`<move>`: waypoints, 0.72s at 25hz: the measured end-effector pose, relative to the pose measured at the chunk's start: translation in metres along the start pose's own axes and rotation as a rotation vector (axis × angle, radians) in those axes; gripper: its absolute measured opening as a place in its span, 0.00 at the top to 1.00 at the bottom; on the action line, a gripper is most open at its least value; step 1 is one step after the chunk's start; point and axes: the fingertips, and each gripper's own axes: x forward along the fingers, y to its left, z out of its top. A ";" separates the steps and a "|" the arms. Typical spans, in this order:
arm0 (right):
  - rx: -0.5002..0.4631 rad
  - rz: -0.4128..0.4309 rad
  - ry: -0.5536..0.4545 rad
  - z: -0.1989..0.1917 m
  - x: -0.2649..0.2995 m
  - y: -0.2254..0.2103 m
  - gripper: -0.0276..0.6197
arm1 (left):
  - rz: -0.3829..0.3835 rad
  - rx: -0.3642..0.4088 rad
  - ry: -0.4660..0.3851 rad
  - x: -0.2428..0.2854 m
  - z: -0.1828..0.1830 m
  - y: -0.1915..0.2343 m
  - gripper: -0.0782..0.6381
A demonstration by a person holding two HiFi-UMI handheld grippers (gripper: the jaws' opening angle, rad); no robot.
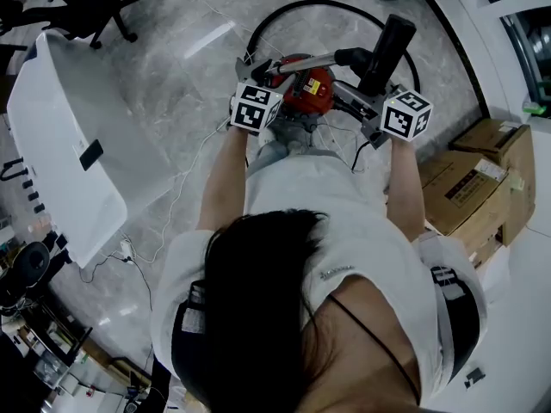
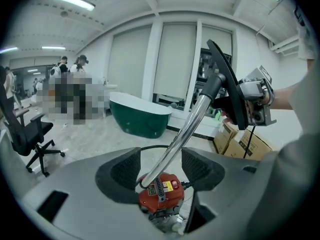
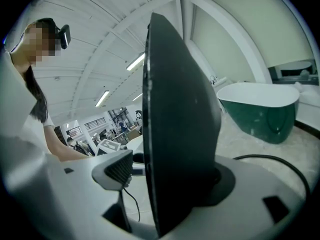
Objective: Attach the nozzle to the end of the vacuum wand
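Right gripper view: right tongs (image 3: 170,176) pinch nozzle (image 3: 180,109) | left tongs (image 2: 161,169) spread, wand (image 2: 187,129) between them

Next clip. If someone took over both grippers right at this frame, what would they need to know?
Left gripper: jaws apart; the wand runs between them without touching either pad.
Right gripper: shut on the black nozzle, held up.
Done: the nozzle's neck meets the wand's top end. The red vacuum body sits on the floor below.
Left: the views don't show whether the joint is fully seated; check it and push it home if needed.
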 end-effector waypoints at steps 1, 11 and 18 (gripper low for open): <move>0.002 -0.002 0.000 -0.001 -0.001 -0.001 0.41 | -0.002 0.000 0.002 0.000 -0.001 -0.002 0.54; 0.045 -0.006 -0.002 -0.012 -0.011 -0.011 0.41 | -0.012 -0.036 -0.006 0.001 -0.004 -0.009 0.54; 0.064 -0.012 -0.020 -0.013 -0.016 -0.017 0.41 | -0.023 -0.043 -0.015 0.003 -0.002 -0.015 0.54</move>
